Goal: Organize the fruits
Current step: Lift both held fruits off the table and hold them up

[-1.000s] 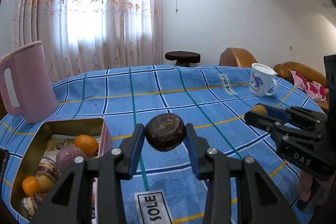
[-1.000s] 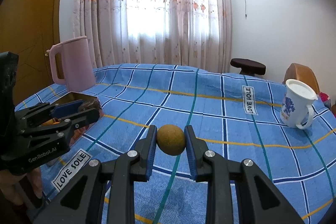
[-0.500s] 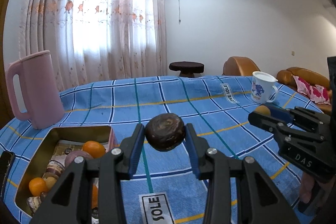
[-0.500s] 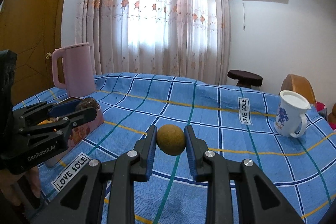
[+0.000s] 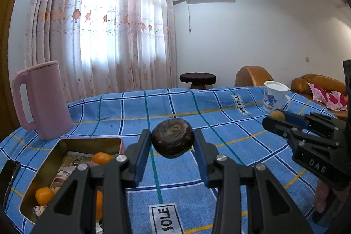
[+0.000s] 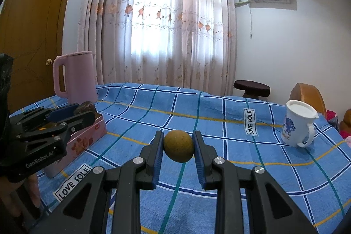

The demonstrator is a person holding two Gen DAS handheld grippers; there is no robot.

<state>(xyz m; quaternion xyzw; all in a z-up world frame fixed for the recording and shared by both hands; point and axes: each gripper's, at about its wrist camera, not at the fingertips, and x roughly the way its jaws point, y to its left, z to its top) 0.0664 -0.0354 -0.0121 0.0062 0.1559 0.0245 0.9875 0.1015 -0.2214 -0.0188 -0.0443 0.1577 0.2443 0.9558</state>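
The right claw grips a round yellow-brown fruit above the blue checked tabletop; at left, the left claw holds a dark wrinkled fruit over a pink rectangular tin.

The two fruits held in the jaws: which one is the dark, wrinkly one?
The dark brown fruit in the left gripper, beside the tin. The right gripper holds a smooth yellow-brown fruit.

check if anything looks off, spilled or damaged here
Nothing stands out. The left gripper holds a dark brown fruit and the right gripper a yellowish fruit, both above the cloth. The tin, pink jug and mug sit upright; no spills.
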